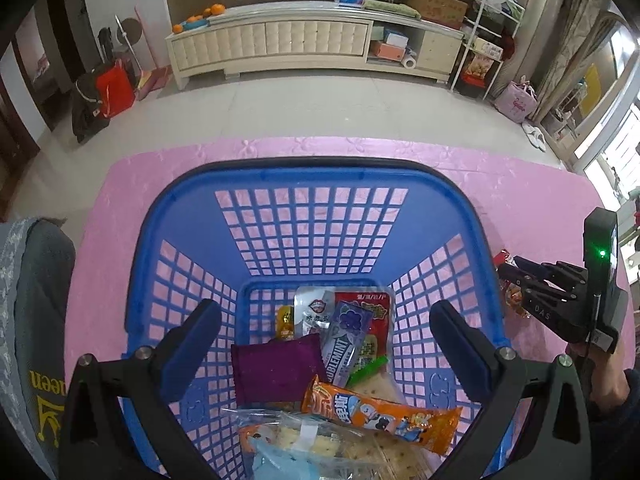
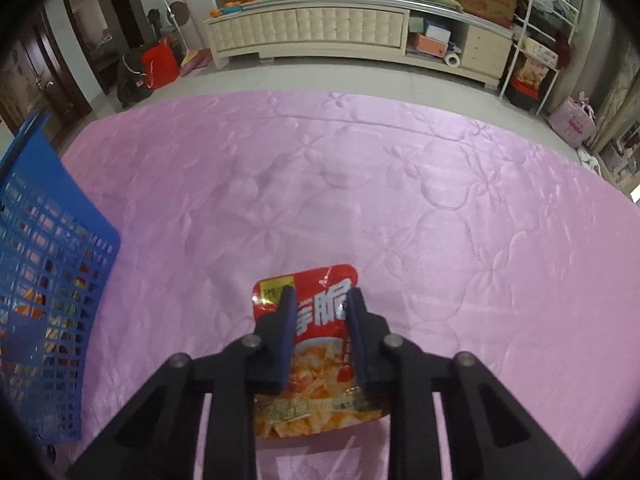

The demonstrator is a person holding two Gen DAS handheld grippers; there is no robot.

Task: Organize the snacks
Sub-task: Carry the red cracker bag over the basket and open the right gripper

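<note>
My left hand-held gripper (image 1: 326, 330) hangs open over the blue basket (image 1: 192, 216) of snacks (image 1: 380, 410) on the pink surface (image 1: 132, 184).

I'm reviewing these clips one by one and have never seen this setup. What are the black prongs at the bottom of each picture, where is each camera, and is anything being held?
No robot here: a person holds a two-finger gripper in each hand, each carrying a fisheye camera looking along its fingers. The left wrist view shows the left gripper, jaws wide and empty, above a blue basket holding snack packets, including a Doublemint gum pack and an orange wrapper. The right wrist view shows the right gripper on a red chip packet lying on the pink quilted cover; its jaws are narrowed around the packet, though a firm grip isn't certain.
</note>
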